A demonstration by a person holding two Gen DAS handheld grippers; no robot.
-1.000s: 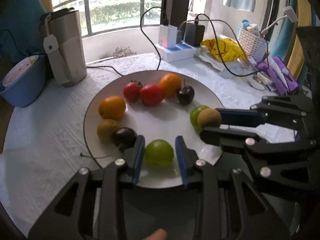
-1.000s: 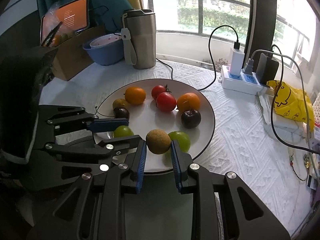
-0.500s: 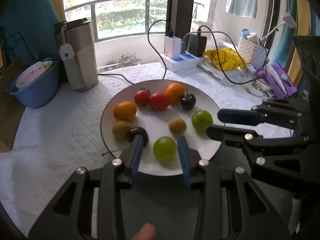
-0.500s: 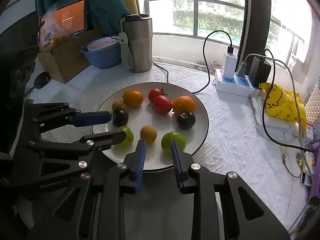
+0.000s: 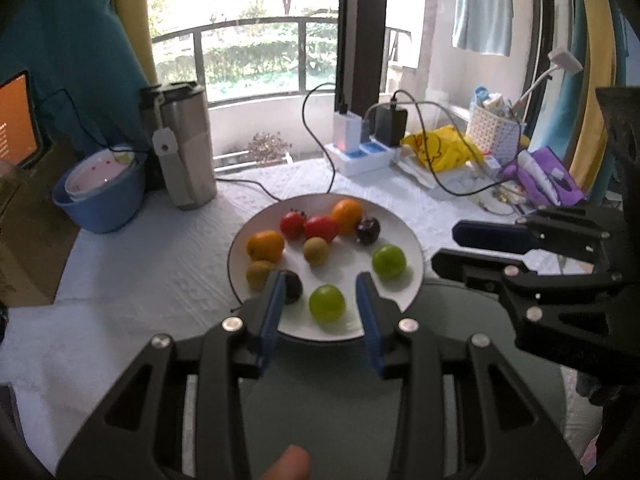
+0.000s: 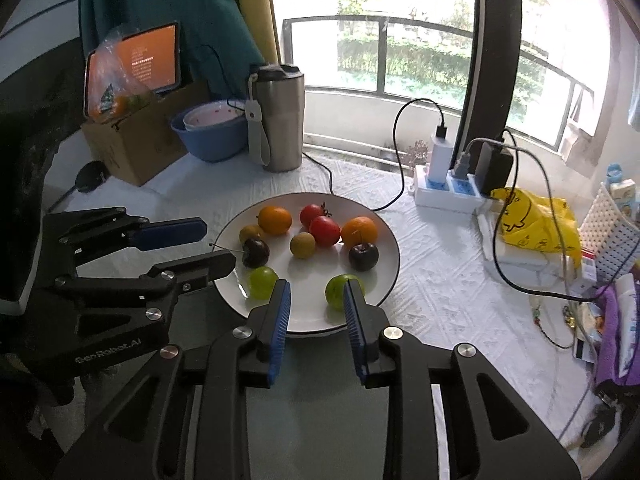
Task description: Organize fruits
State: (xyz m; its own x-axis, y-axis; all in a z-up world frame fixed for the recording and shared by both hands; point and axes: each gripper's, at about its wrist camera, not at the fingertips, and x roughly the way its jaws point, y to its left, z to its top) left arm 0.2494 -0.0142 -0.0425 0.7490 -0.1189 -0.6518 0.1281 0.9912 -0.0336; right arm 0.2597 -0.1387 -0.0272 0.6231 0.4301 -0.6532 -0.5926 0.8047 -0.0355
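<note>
A white plate (image 5: 412, 240) (image 6: 384, 236) holds several fruits: two oranges, two red tomatoes (image 5: 320, 228), two dark plums, two green fruits and two brown ones. One brown fruit (image 5: 316, 251) (image 6: 302, 245) lies near the plate's middle. My left gripper (image 5: 320, 280) is open and empty, above the plate's near edge, with a green fruit (image 5: 327, 303) seen between its fingers. My right gripper (image 6: 316, 292) is open and empty over the near rim, next to the other green fruit (image 6: 338, 291).
A steel tumbler (image 5: 184, 148) and a blue bowl (image 5: 100, 196) stand at the back left. A power strip with chargers and cables (image 5: 360, 152), a yellow bag (image 5: 440, 148) and a white basket (image 5: 496, 132) are at the back right. A cardboard box (image 6: 136, 144) holds a tablet.
My right gripper opened and let go of the brown fruit, which now lies in the plate's middle. Both grippers pulled back and up from the plate. My left gripper opened wider.
</note>
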